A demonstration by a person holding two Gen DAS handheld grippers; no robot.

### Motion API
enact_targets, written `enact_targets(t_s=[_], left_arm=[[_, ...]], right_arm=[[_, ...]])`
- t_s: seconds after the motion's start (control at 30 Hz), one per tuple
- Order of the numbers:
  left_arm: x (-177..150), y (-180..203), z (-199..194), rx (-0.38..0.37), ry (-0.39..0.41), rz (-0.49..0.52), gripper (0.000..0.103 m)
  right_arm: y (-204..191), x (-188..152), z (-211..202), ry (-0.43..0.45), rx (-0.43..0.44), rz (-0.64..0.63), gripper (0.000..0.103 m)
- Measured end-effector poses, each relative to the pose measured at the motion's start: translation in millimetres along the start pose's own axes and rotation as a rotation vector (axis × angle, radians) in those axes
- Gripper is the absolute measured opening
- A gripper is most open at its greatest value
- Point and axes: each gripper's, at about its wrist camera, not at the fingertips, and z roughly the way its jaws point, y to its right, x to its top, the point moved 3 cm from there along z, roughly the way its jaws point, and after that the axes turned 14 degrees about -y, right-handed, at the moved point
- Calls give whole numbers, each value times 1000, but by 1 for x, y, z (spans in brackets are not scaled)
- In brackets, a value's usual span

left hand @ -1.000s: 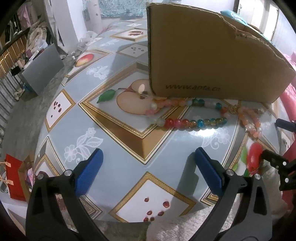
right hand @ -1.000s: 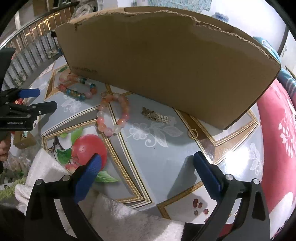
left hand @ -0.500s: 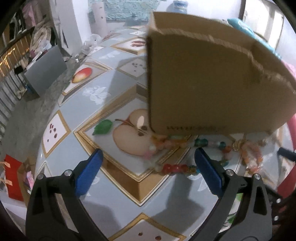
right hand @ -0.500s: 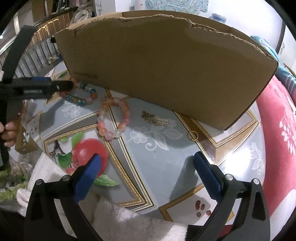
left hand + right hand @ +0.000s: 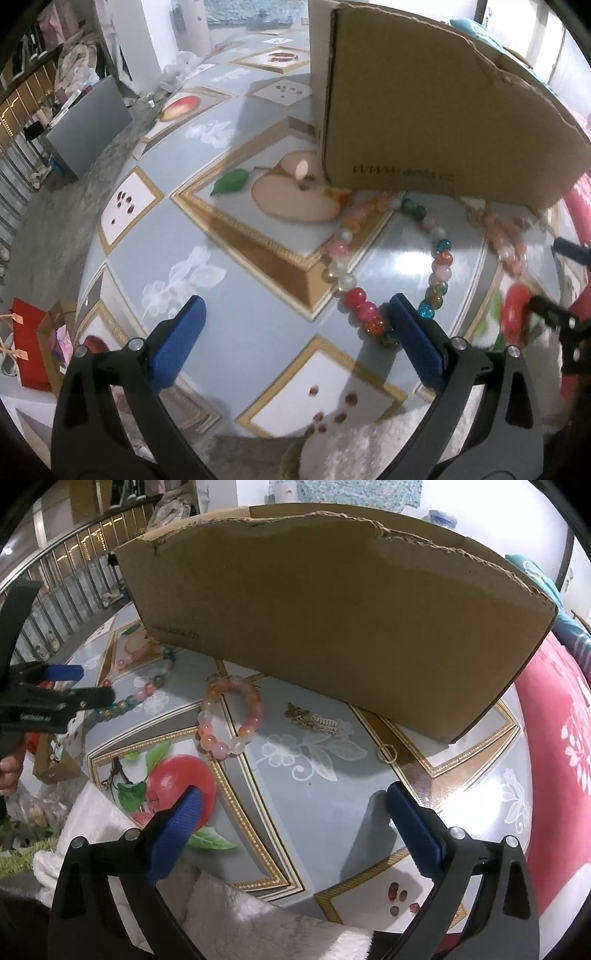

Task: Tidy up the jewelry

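A loop of multicoloured beads lies on the table in front of a tall cardboard box. My left gripper is open and low over the table, its right finger beside the loop's nearest beads. In the right wrist view a pink-and-orange bead bracelet, a gold hair clip and a small gold ring lie before the box. My right gripper hangs open in front of them, holding nothing. The left gripper shows at that view's left edge, over the multicoloured beads.
The table has a glossy fruit-print cover. White fluffy fabric lies over its near edge and a red patterned cushion sits to the right. On the floor to the left are a red gift bag and a grey panel.
My left gripper has swung in and dropped toward the multicoloured beads, so its right finger now stands next to them. The right gripper has barely shifted.
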Motion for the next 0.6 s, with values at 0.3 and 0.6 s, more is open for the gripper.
enact_targets(t_s=[0.3,0.6], left_arm=[[-16,-12,-13,-76,72,0,68],[-11,-5,-15,-190,101,10,38]], right_arm=[[-7,6,-42,137,144,0,90],[-58,43,-43,129,335,-82,63]])
